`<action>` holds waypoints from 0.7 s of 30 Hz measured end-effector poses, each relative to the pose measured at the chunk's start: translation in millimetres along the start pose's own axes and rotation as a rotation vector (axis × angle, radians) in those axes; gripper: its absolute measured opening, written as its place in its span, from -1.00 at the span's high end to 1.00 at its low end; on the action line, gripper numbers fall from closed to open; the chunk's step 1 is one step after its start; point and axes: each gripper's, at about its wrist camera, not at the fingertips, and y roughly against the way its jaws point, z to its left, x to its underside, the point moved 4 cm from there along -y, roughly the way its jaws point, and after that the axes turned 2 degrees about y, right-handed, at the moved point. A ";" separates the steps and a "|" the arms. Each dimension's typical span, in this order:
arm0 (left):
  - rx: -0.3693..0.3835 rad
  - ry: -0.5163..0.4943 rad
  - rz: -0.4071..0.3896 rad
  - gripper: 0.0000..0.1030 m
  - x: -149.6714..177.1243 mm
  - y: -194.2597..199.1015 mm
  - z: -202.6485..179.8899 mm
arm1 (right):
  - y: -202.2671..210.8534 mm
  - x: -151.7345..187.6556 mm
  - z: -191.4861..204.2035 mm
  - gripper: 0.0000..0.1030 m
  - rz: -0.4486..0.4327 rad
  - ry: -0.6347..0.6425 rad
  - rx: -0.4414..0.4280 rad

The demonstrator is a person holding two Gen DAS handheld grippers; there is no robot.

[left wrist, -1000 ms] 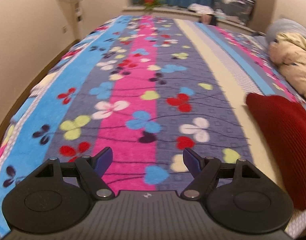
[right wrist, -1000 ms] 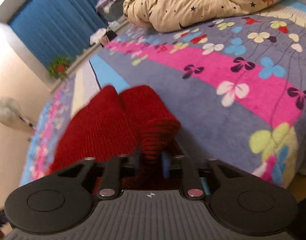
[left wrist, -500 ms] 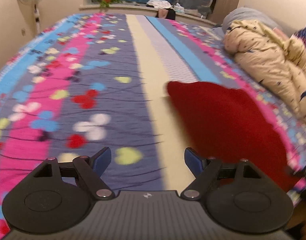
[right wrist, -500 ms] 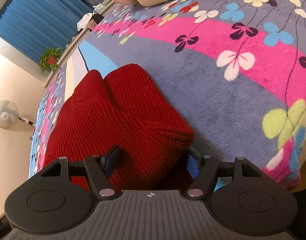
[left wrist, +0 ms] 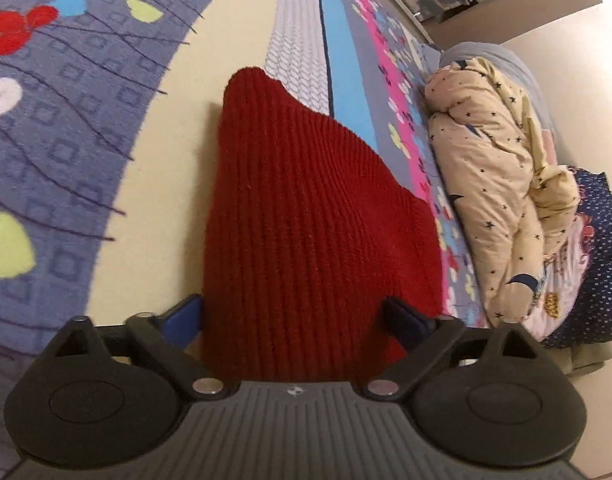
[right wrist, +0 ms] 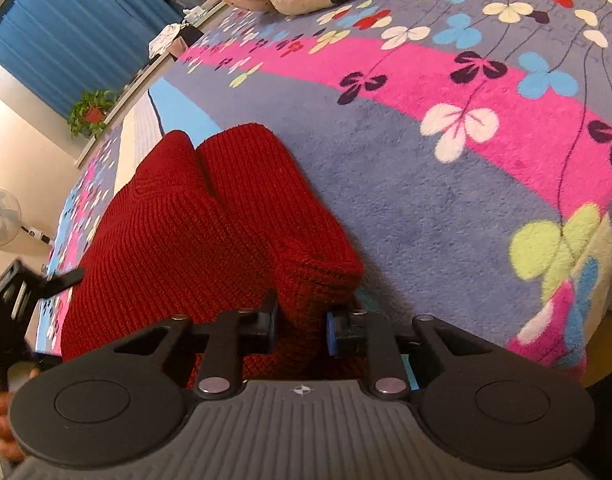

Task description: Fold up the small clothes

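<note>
Dark red ribbed knit garment lies on the floral fleece bedspread, partly folded; right gripper pinches its near cuff, left gripper straddles the hem, fingers wide. Folding looks unfinished.

red knit garment between open left claw

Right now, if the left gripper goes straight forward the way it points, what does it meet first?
Probably the red knit garment: it already lies between the open fingers of the left gripper, stretching ahead on the blanket.
</note>
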 end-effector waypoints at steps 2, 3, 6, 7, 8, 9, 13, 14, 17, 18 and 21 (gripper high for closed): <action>-0.013 0.007 0.004 -0.94 -0.5 -10.5 -0.7 | -1.7 -0.2 1.6 0.58 0.004 0.014 0.000; -0.014 0.023 0.001 -0.91 -1.3 -14.0 0.5 | -1.5 0.1 2.1 0.58 0.002 0.017 -0.001; -0.036 0.019 -0.023 -0.65 -2.6 -13.1 -0.5 | 0.7 0.9 7.3 0.63 -0.015 0.042 0.005; -0.038 0.000 -0.033 -0.56 -2.1 -8.9 -1.9 | 2.6 1.9 11.8 0.64 -0.029 0.070 0.014; -0.035 -0.016 -0.040 -0.40 -2.5 -4.7 -3.3 | 4.9 2.9 15.7 0.67 -0.045 0.093 0.021; -0.028 -0.029 -0.044 -0.30 -3.1 0.2 -4.4 | 7.0 3.7 20.0 0.68 -0.063 0.111 0.026; 0.005 -0.040 -0.054 -0.15 -7.1 23.0 -7.5 | 15.0 4.0 34.5 0.71 -0.122 0.114 0.009; 0.002 -0.059 -0.063 -0.15 -7.6 30.8 -9.5 | 16.9 4.3 38.8 0.71 -0.133 0.112 -0.003; -0.026 -0.123 -0.110 -0.14 -15.6 65.2 -10.5 | 16.8 9.6 61.8 0.71 -0.136 0.141 -0.068; -0.036 -0.135 -0.128 -0.14 -20.5 78.7 -8.0 | 15.1 13.3 71.2 0.71 -0.127 0.152 -0.096; -0.079 -0.150 -0.177 -0.14 -38.5 120.5 9.2 | 10.9 27.3 102.8 0.71 -0.097 0.195 -0.218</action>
